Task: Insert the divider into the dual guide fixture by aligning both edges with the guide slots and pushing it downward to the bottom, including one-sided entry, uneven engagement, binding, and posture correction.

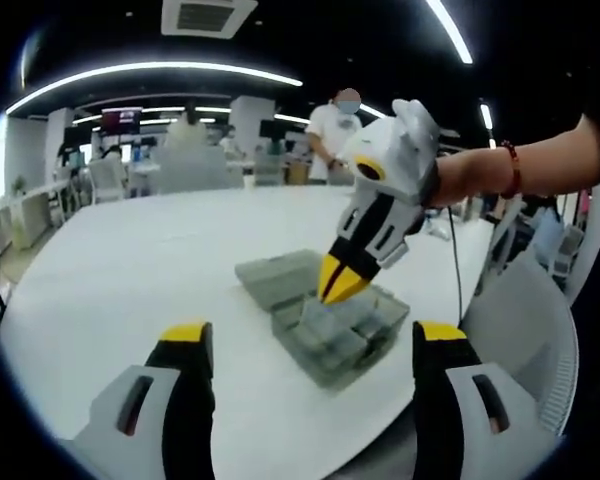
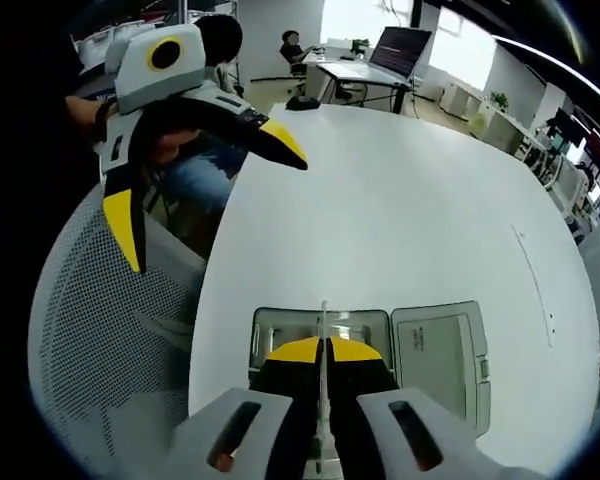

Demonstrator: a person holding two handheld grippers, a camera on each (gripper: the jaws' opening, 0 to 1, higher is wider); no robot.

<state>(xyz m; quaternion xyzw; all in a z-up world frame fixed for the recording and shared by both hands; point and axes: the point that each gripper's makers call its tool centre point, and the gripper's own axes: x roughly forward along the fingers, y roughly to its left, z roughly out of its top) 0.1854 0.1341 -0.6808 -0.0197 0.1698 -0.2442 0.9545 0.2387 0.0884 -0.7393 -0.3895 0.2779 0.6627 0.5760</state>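
on the round white table (image 1: 130, 270), in the left gripper view, your left gripper (image 1: 310, 345) hangs with its yellow-tipped jaws spread wide apart and nothing between them. just right of centre sits the grey plastic compartment box (image 1: 342, 330) with its open lid (image 1: 278, 277) lying flat beside it, and your right gripper (image 1: 342, 280) points down into it, jaws pinched together. in the right gripper view, your left gripper (image 2: 205, 195) hovers at the left over a grey mesh chair (image 2: 100, 320), and your right gripper (image 2: 323, 352) is clamped on the thin pale divider plate (image 2: 322, 325), held upright and edge-on just above the box's compartment (image 2: 320, 330).
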